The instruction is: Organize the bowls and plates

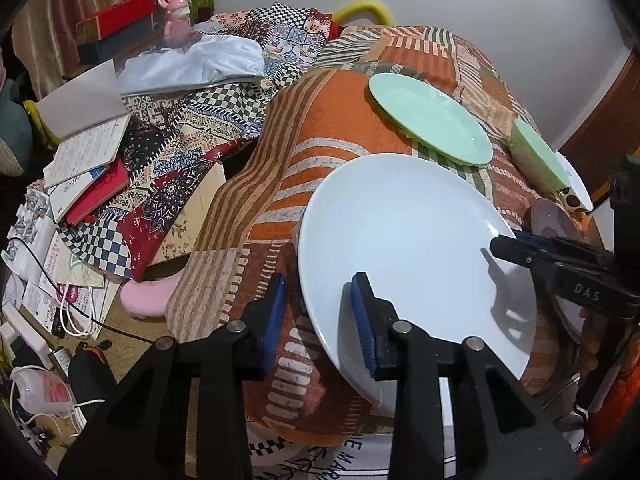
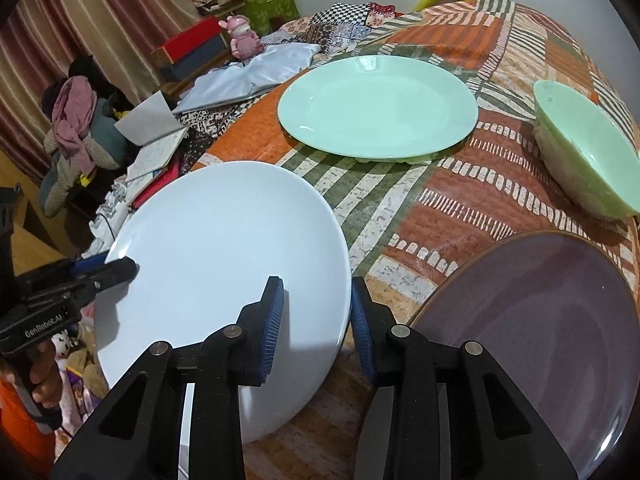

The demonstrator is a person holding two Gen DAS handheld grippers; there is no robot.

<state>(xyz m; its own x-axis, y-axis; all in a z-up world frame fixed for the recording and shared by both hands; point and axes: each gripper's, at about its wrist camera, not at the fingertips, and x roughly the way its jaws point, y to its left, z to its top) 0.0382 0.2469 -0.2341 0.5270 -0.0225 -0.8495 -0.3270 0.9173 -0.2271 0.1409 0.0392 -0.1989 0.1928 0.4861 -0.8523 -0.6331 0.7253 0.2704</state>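
A large white plate lies on the patterned quilt. My left gripper is open and straddles the plate's left rim, one finger on either side. My right gripper is open and straddles the plate's right rim; it also shows in the left wrist view. A mint green plate lies further back. A mint green bowl sits at the right. A purple plate lies at the near right.
Open notebooks, a white cloth and a pink figurine clutter the left side. Cables and papers lie on the floor below. A stuffed toy with a scarf sits at the left.
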